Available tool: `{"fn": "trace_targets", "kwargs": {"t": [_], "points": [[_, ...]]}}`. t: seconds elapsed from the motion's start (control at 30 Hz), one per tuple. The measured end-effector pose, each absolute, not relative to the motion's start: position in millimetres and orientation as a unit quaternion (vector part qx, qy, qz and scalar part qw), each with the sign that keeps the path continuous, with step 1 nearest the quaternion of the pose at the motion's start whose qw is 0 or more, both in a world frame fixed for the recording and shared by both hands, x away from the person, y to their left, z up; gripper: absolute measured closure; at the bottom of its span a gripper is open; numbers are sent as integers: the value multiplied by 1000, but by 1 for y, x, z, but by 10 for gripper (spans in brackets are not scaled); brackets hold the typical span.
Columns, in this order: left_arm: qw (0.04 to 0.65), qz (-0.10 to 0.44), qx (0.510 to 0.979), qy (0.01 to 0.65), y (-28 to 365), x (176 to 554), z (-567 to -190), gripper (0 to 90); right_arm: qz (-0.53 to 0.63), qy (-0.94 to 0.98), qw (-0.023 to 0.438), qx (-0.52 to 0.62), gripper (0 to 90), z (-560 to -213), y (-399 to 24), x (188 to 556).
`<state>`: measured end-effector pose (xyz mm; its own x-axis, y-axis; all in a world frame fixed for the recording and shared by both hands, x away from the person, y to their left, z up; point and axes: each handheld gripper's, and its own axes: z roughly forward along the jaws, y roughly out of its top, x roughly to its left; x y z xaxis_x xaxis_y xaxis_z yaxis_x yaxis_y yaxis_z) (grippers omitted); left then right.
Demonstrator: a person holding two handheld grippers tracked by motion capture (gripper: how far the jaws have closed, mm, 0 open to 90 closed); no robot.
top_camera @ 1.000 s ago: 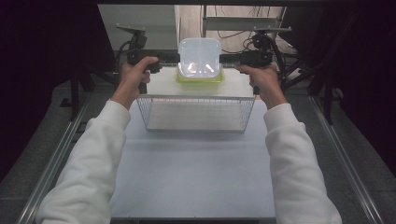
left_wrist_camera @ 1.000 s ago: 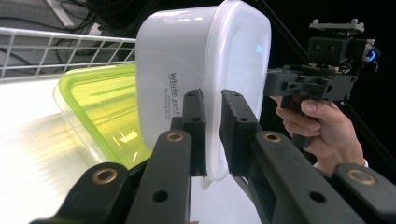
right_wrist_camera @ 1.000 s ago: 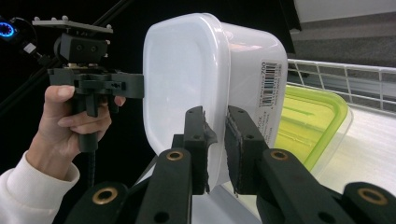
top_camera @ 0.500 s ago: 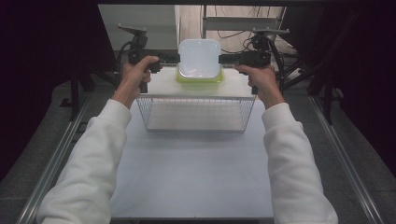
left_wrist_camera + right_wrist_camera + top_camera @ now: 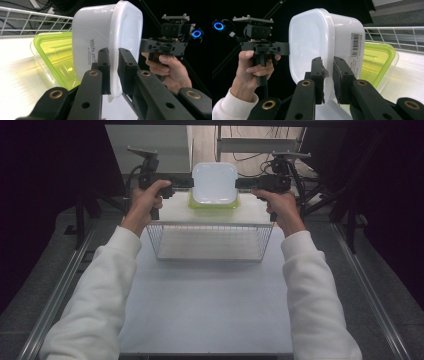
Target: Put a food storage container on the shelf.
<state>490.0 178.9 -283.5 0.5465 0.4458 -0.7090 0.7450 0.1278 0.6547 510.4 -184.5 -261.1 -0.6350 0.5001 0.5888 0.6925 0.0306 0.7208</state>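
A white lidded plastic container (image 5: 215, 182) hangs tipped on edge between my two grippers, its lid facing the high camera. My left gripper (image 5: 189, 182) is shut on the left rim of the white container (image 5: 100, 32), the rim pinched between the jaws of the left gripper (image 5: 114, 53). My right gripper (image 5: 241, 183) is shut on the opposite rim of the container (image 5: 312, 42), which carries a barcode label on its side; the right gripper (image 5: 328, 62) clamps it the same way. Just beneath it a yellow-green clear container (image 5: 214, 204) sits on the table.
A wire basket (image 5: 210, 224) stands on the white table (image 5: 210, 305), in front of the containers and between my forearms. Metal rails (image 5: 60, 290) run along both table sides. Cables and stands crowd the dark area at the back.
The white container has tipped a little further, so its lid faces the high camera more squarely. Both hands have hardly moved.
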Motion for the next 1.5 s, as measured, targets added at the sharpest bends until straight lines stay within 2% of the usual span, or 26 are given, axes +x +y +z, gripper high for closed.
{"fn": "trace_targets", "kwargs": {"t": [0.57, 1.13, 1.2, 1.33, 1.5], "points": [[606, -186, 586, 505, 182, 517, -294, 794, -583, -649, 140, -468, 749, -276, -188, 535], [607, -171, 585, 510, 181, 521, -299, 757, -583, -626, 142, -498, 724, -282, -185, 540], [609, -166, 586, 508, 180, 520, -299, 730, -583, -627, 138, -497, 697, -281, -185, 540], [616, -141, 591, 501, 180, 515, -293, 626, -593, -625, 114, -494, 585, -277, -186, 535], [613, -97, 614, 488, 182, 503, -285, 498, -599, -634, 85, -482, 522, -267, -190, 525]]}}
